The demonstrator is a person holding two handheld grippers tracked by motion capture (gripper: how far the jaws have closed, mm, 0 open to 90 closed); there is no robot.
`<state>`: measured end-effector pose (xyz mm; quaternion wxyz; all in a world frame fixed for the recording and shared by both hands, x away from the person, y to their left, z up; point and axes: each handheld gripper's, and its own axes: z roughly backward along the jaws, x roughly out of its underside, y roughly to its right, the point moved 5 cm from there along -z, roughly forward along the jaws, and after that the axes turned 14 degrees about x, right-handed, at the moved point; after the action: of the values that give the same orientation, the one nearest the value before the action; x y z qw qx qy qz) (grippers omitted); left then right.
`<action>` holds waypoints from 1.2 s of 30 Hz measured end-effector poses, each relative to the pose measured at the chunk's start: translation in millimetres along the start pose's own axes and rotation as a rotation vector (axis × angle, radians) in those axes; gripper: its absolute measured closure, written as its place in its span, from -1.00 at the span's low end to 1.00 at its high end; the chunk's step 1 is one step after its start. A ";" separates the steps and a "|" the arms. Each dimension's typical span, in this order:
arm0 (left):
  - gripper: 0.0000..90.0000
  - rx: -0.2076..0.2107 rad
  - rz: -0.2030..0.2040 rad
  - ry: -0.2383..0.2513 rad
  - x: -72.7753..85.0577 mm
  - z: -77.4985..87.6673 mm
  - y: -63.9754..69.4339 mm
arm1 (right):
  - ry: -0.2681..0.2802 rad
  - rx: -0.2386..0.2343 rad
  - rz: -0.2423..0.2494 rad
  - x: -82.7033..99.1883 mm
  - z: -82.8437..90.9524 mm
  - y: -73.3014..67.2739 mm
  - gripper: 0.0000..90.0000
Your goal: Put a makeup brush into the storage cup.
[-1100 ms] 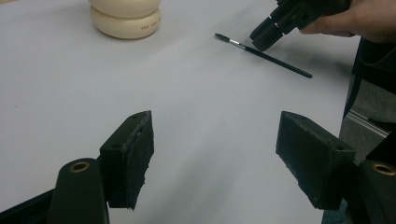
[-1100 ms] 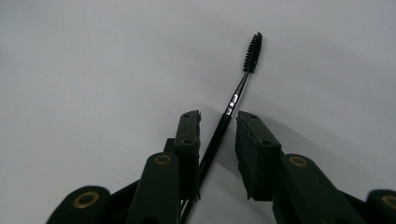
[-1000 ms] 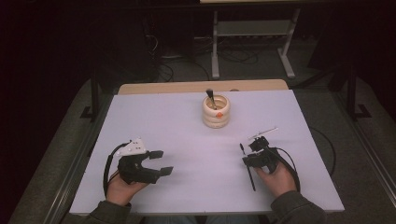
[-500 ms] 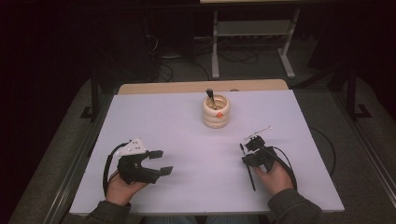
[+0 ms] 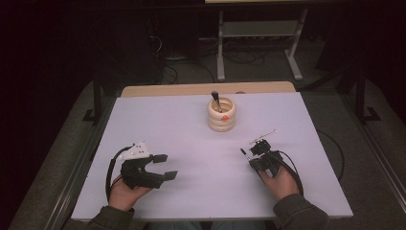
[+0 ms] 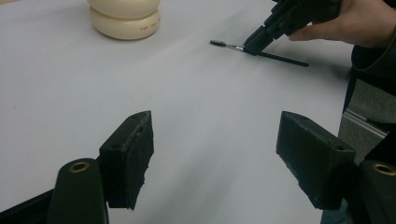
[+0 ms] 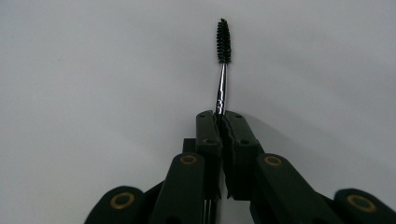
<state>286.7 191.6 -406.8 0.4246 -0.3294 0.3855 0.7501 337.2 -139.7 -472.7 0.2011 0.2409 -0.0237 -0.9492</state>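
Note:
A thin brush with a black spiral bristle head (image 7: pixel 223 42) and a dark handle (image 6: pixel 285 59) lies low over the white table (image 5: pixel 191 143). My right gripper (image 7: pixel 222 121) has just closed and is now shut on its metal neck, with the bristle end sticking out past the fingertips. In the high view that gripper (image 5: pixel 253 155) is at front right, and the brush tip (image 5: pixel 242 151) points left. My left gripper (image 5: pixel 165 166) rests at front left, open, with nothing between its pads (image 6: pixel 133 154).
A cream ringed holder (image 5: pixel 221 115) stands at mid-back of the table with a dark brush (image 5: pixel 216 100) leaning in it; the left gripper view shows its base (image 6: pixel 125 18). A thin silvery rod (image 5: pixel 265 135) sits just beyond the right gripper. Cables trail from both grippers.
The right gripper's jaws have drawn together on the brush. Both hands have stayed where they were.

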 end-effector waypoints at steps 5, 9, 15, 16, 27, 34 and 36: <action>-0.40 -0.001 0.001 0.002 0.0 0.2 -0.5 | -0.001 -0.011 -0.005 -0.1 0.0 1.5 0.89; -0.40 0.011 0.000 0.013 -0.8 0.9 0.0 | -0.011 -0.029 -0.025 0.6 0.4 4.6 0.89; -0.40 0.012 0.000 0.016 -1.1 0.8 0.3 | 0.006 -0.037 -0.040 -0.1 5.0 9.1 0.89; -0.40 0.013 0.001 0.018 -1.3 0.6 0.4 | 0.020 -0.041 -0.031 -0.5 5.1 11.0 0.89; -0.40 0.025 -0.002 0.015 -2.2 -3.1 1.9 | 0.103 -0.108 -0.007 -7.7 27.7 9.7 0.89; -0.39 0.048 -0.008 -0.001 -3.4 -9.9 4.8 | 0.157 -0.185 0.035 -16.1 40.6 -5.3 0.89; -0.39 0.056 -0.011 -0.004 -4.6 -13.6 6.5 | 0.186 -0.206 0.064 -20.1 45.8 -13.1 0.89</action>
<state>285.1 175.9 -407.6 0.4388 -0.3178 0.4036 0.7372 327.1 -122.2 -425.1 0.2563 0.3052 0.0848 -0.9132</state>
